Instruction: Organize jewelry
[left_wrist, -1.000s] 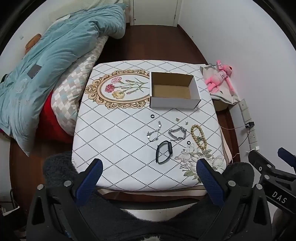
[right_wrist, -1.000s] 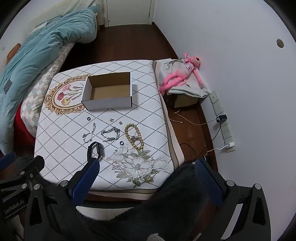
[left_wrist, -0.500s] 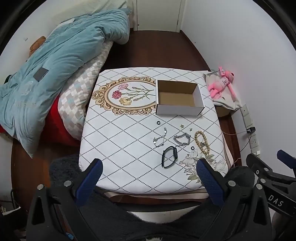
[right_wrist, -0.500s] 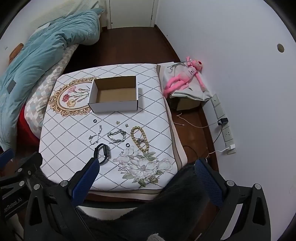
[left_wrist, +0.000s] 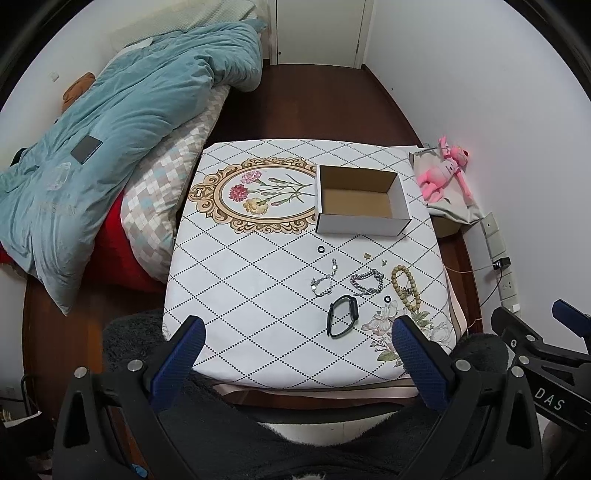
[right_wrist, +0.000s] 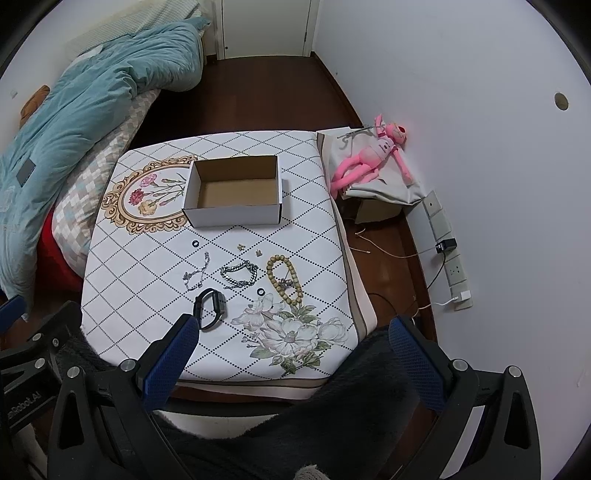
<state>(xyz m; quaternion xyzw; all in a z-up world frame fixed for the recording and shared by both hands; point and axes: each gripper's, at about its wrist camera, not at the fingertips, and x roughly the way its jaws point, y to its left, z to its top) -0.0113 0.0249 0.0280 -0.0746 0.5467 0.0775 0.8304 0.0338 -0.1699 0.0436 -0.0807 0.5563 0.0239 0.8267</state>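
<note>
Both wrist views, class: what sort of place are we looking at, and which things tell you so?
Most likely a bedroom at home: a teal quilt heaped over a checked pillow, a pink plush toy by the wall, and a closed door beyond the wooden floor.

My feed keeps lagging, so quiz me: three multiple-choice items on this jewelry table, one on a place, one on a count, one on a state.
1. Where does the black wristband lie?
A. inside the box
B. on the table, nearest the camera
C. on the floor

2. How many small black rings are on the cloth?
A. two
B. five
C. none

3. What is in the cardboard box?
A. all the jewelry
B. only the bead bracelet
C. nothing

Answers: 1 B, it lies on the tablecloth in front of the chain bracelet. 2 A, one near the box, one by the bead bracelet. 3 C, its brown floor is bare.
</note>
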